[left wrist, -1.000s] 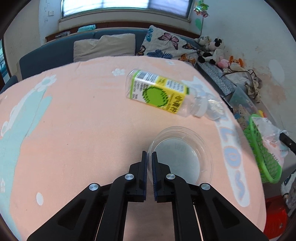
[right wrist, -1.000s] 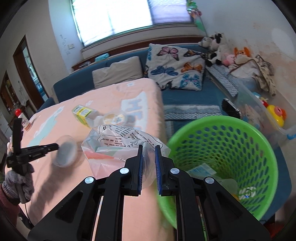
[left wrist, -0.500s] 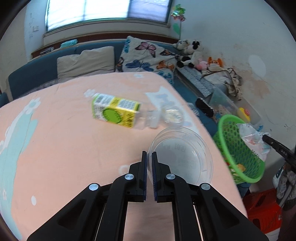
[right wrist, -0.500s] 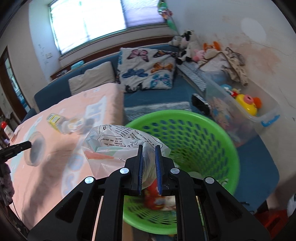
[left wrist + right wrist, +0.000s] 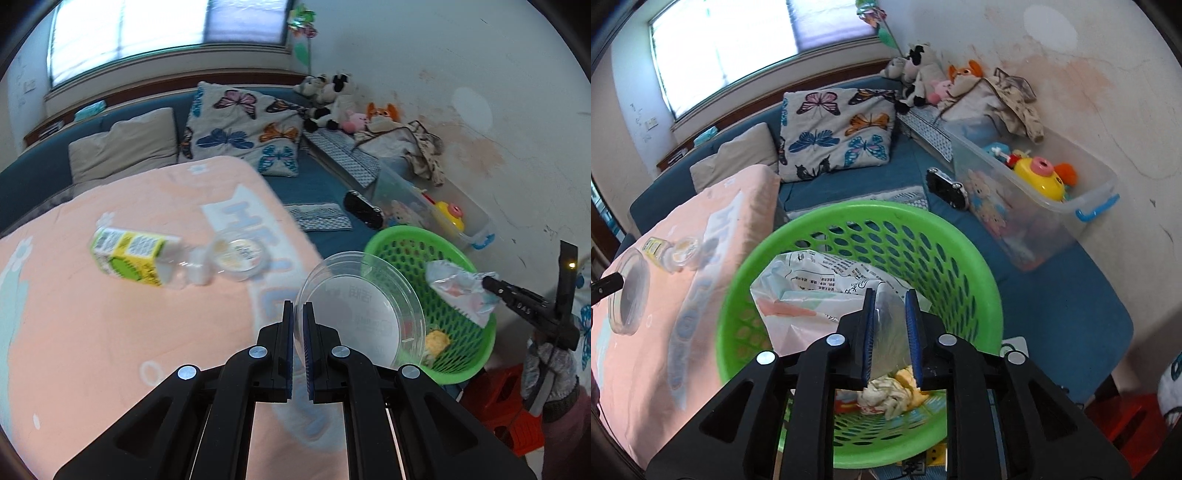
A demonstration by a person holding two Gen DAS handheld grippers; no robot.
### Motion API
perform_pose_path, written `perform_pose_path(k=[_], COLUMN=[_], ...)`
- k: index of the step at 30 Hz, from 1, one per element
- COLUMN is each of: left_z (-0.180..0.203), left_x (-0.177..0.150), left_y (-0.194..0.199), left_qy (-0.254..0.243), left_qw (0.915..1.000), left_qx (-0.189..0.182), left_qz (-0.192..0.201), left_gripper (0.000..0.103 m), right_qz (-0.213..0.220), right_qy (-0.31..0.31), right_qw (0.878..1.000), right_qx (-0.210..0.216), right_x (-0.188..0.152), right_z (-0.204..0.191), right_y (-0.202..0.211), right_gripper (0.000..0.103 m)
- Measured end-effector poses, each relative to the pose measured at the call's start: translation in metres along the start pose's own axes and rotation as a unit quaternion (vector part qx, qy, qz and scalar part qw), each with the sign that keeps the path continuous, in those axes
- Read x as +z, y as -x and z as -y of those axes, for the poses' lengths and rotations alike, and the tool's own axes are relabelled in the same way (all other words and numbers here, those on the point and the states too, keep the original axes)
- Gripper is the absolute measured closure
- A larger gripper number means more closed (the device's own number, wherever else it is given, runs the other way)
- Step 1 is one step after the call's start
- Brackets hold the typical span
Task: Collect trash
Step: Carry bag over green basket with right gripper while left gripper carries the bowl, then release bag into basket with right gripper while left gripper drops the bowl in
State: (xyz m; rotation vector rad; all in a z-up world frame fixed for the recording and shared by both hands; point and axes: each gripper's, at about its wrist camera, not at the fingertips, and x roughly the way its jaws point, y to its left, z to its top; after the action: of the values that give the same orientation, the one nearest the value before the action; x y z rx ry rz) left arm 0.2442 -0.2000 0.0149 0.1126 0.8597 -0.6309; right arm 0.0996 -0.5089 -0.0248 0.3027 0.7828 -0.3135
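Left wrist view: the left tongs are pressed together on the rim of a clear round plastic lid, which stands out to the right of the fingers, in the air at the right edge of the peach-pink cloth-covered tabletop, overlapping the green perforated plastic basket behind it. A second ago the lid hung over the middle of the tabletop; now the basket sits right behind it. On the tabletop to the far left lies a clear bottle with a yellow-green label, with a small round clear tub touching its cap end. At right, the right tongs hold a crumpled white printed plastic bag above the basket.

Right wrist view: the right tongs are spreading, a fold of the bag between the fingers, hanging over the basket. Earlier the fingers pinched it tight beside the tabletop; now the basket lies directly below, crumpled paper at its bottom. At far left, the lid shows.
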Motion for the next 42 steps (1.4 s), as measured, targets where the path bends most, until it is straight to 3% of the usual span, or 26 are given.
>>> perform_pose_path(k=[12, 33, 35, 42], left_z=[0.053, 0.100, 0.102, 0.102], left_x=[0.011, 0.003, 0.002, -0.004], left_y=[-0.031, -0.075, -0.077, -0.074], left_qy=[-0.027, -0.042, -0.041, -0.041], left_qw=[0.9993, 0.9962, 0.9961, 0.9963], left_qx=[-0.021, -0.051, -0.052, -0.052], left_qz=[-0.016, -0.057, -0.058, -0.054], left_gripper=[0.098, 0.096, 0.085, 0.067], right_qz=[0.013, 0.025, 0.026, 0.027], right_qy=[0.003, 0.003, 0.004, 0.016], right_qw=[1.000, 1.000, 1.000, 0.999], right_qx=[-0.006, 0.007, 0.009, 0.017], right_x=[0.002, 0.002, 0.002, 0.002], right_z=[0.012, 0.021, 0.018, 0.007], right_y=[0.008, 0.022, 0.024, 0.026], right_gripper=[0.066, 0.059, 0.059, 0.059])
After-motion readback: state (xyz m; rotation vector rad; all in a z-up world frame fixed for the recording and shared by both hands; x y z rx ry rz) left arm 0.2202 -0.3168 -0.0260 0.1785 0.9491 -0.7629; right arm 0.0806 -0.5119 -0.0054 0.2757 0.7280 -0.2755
